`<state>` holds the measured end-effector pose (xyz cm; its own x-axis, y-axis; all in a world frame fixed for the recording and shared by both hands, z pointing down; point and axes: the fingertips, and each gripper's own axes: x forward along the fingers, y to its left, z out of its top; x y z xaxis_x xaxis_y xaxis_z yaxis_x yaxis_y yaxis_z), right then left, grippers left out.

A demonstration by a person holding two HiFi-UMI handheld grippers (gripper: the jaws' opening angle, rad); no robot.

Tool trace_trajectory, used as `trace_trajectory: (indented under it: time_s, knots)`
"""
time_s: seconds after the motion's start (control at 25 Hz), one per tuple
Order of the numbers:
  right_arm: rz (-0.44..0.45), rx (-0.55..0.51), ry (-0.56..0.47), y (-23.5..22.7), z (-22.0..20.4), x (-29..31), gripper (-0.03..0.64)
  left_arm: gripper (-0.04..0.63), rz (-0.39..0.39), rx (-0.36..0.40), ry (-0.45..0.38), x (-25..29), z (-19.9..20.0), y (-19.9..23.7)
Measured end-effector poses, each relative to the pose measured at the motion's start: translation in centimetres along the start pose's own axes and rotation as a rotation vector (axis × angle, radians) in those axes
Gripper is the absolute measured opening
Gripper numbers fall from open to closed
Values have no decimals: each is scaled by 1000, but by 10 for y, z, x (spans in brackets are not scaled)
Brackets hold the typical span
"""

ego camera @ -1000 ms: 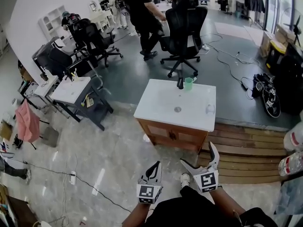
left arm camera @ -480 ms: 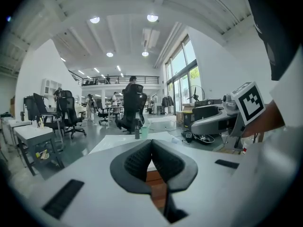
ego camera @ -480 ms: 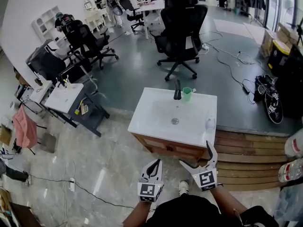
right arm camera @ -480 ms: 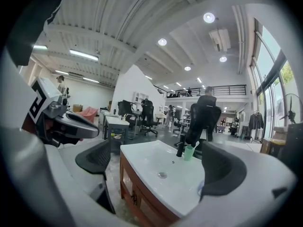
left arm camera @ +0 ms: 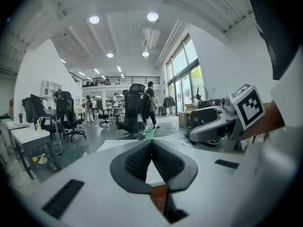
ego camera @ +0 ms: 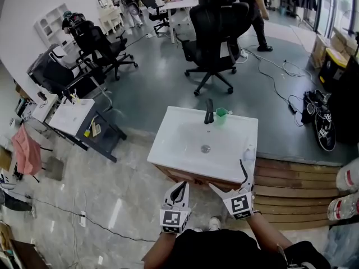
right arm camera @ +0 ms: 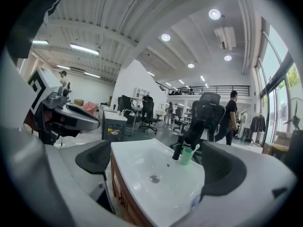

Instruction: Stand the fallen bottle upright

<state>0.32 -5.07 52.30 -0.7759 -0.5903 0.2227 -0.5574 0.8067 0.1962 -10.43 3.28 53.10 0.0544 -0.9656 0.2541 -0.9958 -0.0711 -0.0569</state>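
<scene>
Two tools show at the near edge of the head view, both held short of a white sink (ego camera: 185, 133) on a wooden cabinet (ego camera: 190, 176). Left tool (ego camera: 179, 186) has its jaws pressed together with nothing between them, which its own view confirms (left arm camera: 152, 148). Right tool (ego camera: 227, 175) has its jaws wide apart and grips nothing; in its own view (right arm camera: 158, 164) only the sink's basin shows through the gap. Lying on its side on the sink's flat right edge, just beyond the right tool's far jaw, is the clear bottle (ego camera: 249, 152); whether the jaw touches it cannot be told. At the far edge of the sink stands a black tap (ego camera: 208, 111), and just right of it a green cup (ego camera: 222, 115). Near the basin's middle sits the drain (ego camera: 205, 148). Wooden steps (ego camera: 291, 186) run to the right of the cabinet. Farther off stands a black chair (ego camera: 216, 32), and to the left a small desk (ego camera: 70, 116) with a few items on it.
</scene>
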Motion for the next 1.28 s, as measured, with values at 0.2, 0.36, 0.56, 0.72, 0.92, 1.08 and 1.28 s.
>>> trace_trajectory:
  time_s: [0.2, 0.36, 0.56, 0.72, 0.92, 1.08, 1.28]
  knots:
    - [-23, -1, 45, -18, -17, 31, 597, 17, 4, -33, -37, 34, 11, 23]
    - [-61, 44, 86, -32, -29, 62, 597, 17, -39, -41, -67, 71, 23, 40]
    - [-119, 114, 132, -49, -29, 112, 597, 17, -113, -20, -59, 116, 28, 79]
    - [-159, 143, 173, -66, -29, 150, 597, 17, -163, 7, -82, 152, 46, 106]
    - [-233, 195, 181, -82, -20, 187, 597, 17, -216, 30, -89, 185, 60, 143]
    - [-269, 236, 257, -91, -30, 208, 597, 17, -262, 40, -85, 203, 60, 166]
    - [-332, 321, 389, -117, -57, 210, 597, 17, -317, 44, -87, 221, 64, 177]
